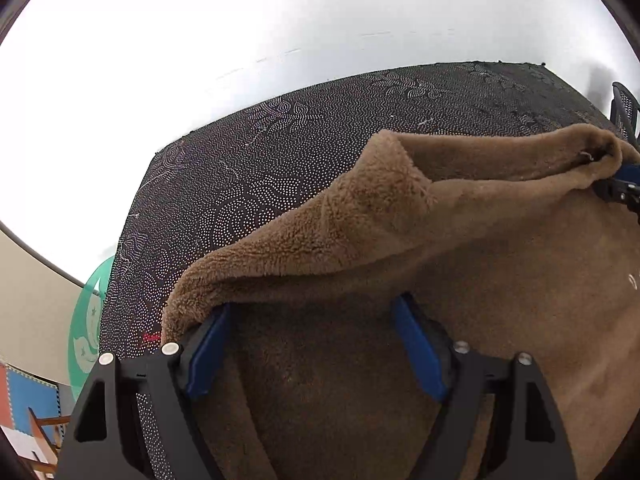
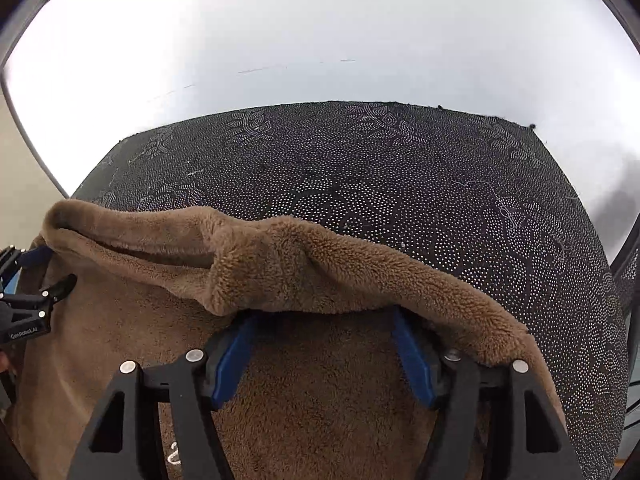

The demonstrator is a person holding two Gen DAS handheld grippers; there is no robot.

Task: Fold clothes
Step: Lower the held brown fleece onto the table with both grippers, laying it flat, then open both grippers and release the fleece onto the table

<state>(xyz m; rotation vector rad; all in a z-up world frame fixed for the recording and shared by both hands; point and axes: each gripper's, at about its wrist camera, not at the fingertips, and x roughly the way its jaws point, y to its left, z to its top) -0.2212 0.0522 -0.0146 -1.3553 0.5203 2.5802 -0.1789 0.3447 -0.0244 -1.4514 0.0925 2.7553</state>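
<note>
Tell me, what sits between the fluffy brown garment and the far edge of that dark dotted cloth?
Nothing: in both wrist views the dark dotted cloth runs bare from the fluffy brown garment's raised fold to its far edge.

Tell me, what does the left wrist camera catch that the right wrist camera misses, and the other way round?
Only the left wrist view shows a green sign with white shapes, coloured floor mats at lower left, and a red glow on the dark cloth.

Only the right wrist view shows a white label on the left gripper.

Both show the brown fleece garment, its folded edge draped over wide-apart blue fingers, lying on a dotted black cloth. Each view also glimpses the other gripper; the right gripper peeks in at the left view's edge.
</note>
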